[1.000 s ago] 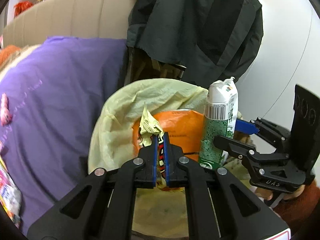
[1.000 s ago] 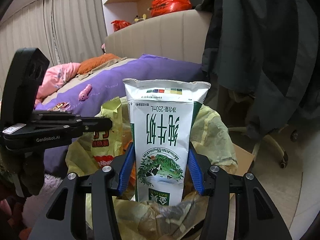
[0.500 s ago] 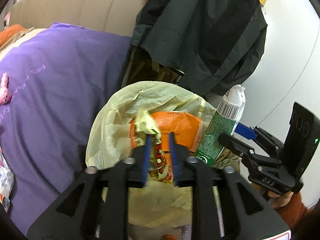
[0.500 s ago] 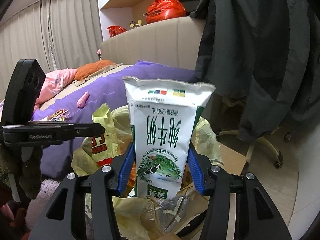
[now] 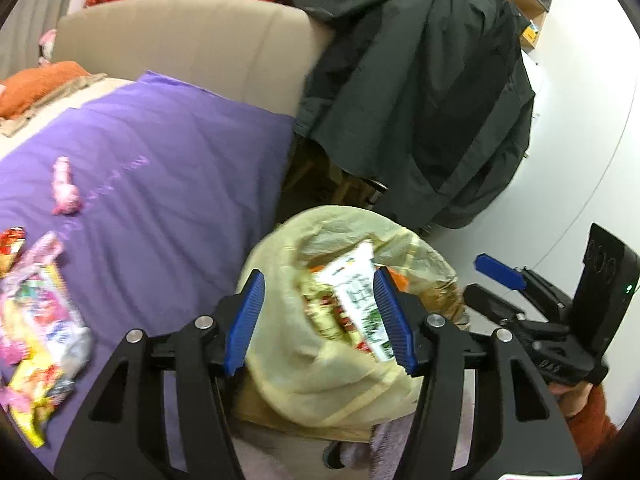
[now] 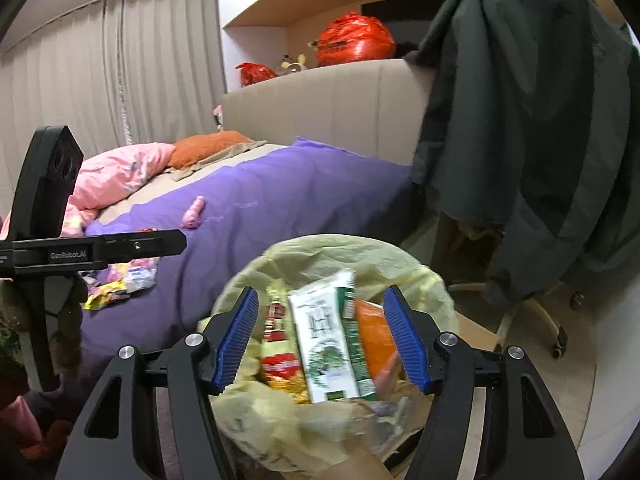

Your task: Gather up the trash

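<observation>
A yellow trash bag stands open beside the bed; it also shows in the right wrist view. Inside lie a white-green milk carton, a red-yellow snack wrapper and an orange packet. The carton also shows in the left wrist view. My left gripper is open and empty above the bag. My right gripper is open and empty above the bag. Several wrappers lie on the purple bedspread.
A dark jacket hangs over a chair behind the bag. A small pink toy lies on the bed. A beige headboard and red bags are behind. A white wall is at right.
Both grippers opened. The snack wrapper dropped from the left and the milk carton from the right into the bag. Both grippers pulled back and up.
</observation>
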`<state>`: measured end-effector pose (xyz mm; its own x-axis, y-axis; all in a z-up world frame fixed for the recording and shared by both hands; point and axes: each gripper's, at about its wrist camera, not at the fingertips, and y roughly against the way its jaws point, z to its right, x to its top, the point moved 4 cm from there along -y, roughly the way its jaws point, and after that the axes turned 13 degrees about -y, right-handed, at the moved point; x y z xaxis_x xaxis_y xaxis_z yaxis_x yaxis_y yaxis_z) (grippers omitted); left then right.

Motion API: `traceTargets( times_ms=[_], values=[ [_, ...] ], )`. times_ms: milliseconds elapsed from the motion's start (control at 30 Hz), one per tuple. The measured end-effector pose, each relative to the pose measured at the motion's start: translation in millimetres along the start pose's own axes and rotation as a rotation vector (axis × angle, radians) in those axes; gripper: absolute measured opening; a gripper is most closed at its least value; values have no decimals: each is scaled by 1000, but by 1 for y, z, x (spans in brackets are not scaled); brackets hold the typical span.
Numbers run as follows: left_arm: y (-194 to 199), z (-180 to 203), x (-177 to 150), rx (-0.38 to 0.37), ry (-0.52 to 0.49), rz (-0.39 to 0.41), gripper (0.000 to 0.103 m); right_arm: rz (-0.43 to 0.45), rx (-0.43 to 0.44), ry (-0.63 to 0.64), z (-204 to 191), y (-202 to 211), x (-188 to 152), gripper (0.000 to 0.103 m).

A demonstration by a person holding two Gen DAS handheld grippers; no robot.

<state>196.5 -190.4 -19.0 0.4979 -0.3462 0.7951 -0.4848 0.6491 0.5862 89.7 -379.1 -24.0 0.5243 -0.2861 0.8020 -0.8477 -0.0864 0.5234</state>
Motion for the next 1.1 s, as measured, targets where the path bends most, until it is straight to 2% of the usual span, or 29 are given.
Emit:
traceTargets(
  times_ms=[200, 333, 467, 567, 667, 733, 833, 967, 1033, 1100],
  values=[
    [43, -45, -23, 103, 37, 12, 54, 7, -11, 52, -32, 8, 3, 62],
    [78, -80, -35, 178, 63, 34, 54, 8, 21, 69, -57, 12, 6, 62],
    [125, -128, -51, 292, 80, 85, 54, -14, 38, 101, -85, 9, 4, 62],
    [152, -168, -68, 360, 140, 104, 54, -30, 47, 130, -110, 2, 0, 61],
    [169, -209, -90, 472, 186, 49, 54, -38, 66, 150, -137, -9, -3, 61],
    [181, -235, -112, 512, 231, -2, 54, -48, 90, 150, -157, -18, -5, 61],
    [199, -272, -146, 518, 358, -54, 54, -83, 120, 159, -184, -36, -14, 61],
    [216, -305, -182, 554, 524, -45, 58, -159, 189, 149, -216, -63, -35, 61],
    [209, -308, -189, 517, 552, -48, 60, -191, 196, 151, -227, -76, -47, 61],
    [192, -300, -190, 491, 507, -80, 60, -207, 199, 164, -238, -87, -59, 61]
  ],
)
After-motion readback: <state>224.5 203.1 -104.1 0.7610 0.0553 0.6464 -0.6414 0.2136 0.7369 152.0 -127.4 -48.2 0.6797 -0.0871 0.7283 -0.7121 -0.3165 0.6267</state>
